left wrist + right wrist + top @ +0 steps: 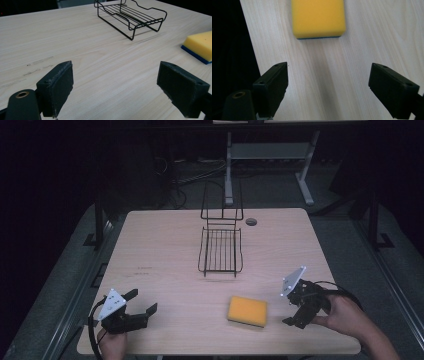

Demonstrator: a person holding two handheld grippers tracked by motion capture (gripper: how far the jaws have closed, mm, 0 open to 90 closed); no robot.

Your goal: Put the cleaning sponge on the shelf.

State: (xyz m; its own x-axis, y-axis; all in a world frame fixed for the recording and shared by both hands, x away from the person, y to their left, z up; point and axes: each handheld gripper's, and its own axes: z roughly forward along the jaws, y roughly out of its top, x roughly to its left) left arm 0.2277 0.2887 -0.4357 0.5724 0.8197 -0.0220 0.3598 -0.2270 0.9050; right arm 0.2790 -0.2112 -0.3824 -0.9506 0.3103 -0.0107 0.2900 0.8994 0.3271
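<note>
A yellow sponge (247, 311) with a blue underside lies flat near the table's front edge, right of centre. My right gripper (291, 310) hovers just to its right, open and empty, jaws aimed at the sponge (318, 17), which lies a short way beyond the right gripper (328, 80). A black wire rack (220, 252) with an upright back stands at the table's middle. At the front left, my left gripper (141, 301) is open and empty over bare wood. From the left gripper (117, 80), the rack (130, 15) is far ahead and the sponge (200, 45) far right.
The light wooden table (165, 240) has a round cable hole (251, 221) behind the rack. In the right gripper view the table's edge (249, 50) runs close along the left jaw, with dark floor past it. Desk legs and cables lie beyond the far edge.
</note>
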